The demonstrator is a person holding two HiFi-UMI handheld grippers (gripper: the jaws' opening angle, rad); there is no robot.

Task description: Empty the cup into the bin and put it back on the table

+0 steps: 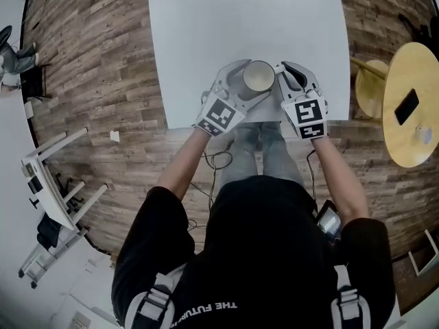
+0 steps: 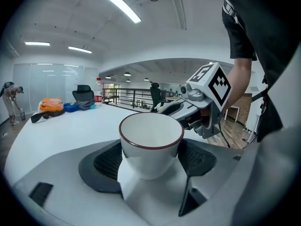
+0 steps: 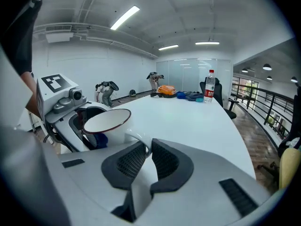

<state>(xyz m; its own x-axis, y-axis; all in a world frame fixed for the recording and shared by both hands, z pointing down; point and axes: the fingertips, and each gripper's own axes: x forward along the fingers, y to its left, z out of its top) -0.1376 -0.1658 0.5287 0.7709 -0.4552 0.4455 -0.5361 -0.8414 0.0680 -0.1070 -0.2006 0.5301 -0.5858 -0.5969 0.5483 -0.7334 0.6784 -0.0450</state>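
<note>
A white cup [image 1: 259,75] with a dark red rim stands upright near the front edge of the white table [image 1: 206,19]. Its inside [image 2: 150,128] shows only white. My left gripper [image 1: 252,81] reaches in from the lower left. Its two meshed pads [image 2: 109,161] press on the sides of the cup's body [image 2: 150,159]. My right gripper [image 1: 282,77] comes from the right and is shut on the cup's handle [image 3: 136,138], which sits pinched between its pads [image 3: 164,159]. Each gripper shows in the other's view: the right gripper [image 2: 202,102] and the left gripper [image 3: 61,102].
A water bottle [image 3: 209,86] and some bags [image 3: 167,89] lie at the table's far end. To the right on the wooden floor stand a round wooden table [image 1: 411,142] with a phone [image 1: 406,106] and a stool [image 1: 370,88]. A white frame [image 1: 55,184] lies at the left.
</note>
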